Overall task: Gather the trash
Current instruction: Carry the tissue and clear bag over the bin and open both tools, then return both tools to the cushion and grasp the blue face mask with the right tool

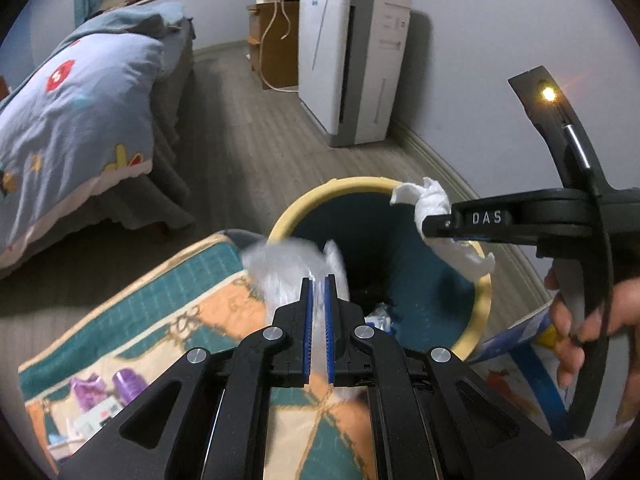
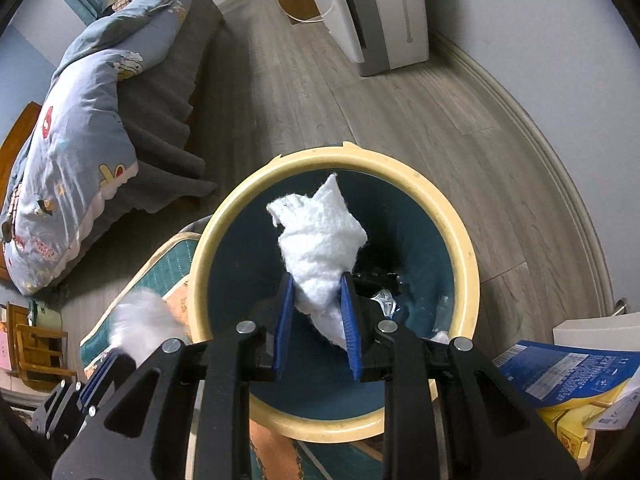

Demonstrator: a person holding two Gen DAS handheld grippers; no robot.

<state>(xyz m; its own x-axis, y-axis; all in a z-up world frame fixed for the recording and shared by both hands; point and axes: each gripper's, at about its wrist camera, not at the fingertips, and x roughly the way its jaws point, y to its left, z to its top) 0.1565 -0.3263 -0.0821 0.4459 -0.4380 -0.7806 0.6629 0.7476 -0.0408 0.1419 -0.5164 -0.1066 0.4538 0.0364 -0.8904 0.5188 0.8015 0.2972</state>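
Note:
A round trash bin with a cream rim (image 1: 482,312) (image 2: 468,248) and dark teal inside stands on the floor, with some trash at its bottom (image 2: 384,300). My left gripper (image 1: 319,280) is shut on a crumpled white tissue (image 1: 292,264), held over the bin's left rim; it also shows in the right wrist view (image 2: 140,324). My right gripper (image 2: 318,284) is shut on another crumpled white tissue (image 2: 320,240) and holds it above the bin's opening. This tissue shows in the left wrist view (image 1: 432,200) over the bin's far right rim.
A table with a teal and orange patterned cloth (image 1: 160,320) sits beside the bin. A bed with a blue quilt (image 1: 72,112) is at the left. A white air purifier (image 1: 352,64) stands by the wall. A blue and yellow package (image 2: 560,372) lies at the right.

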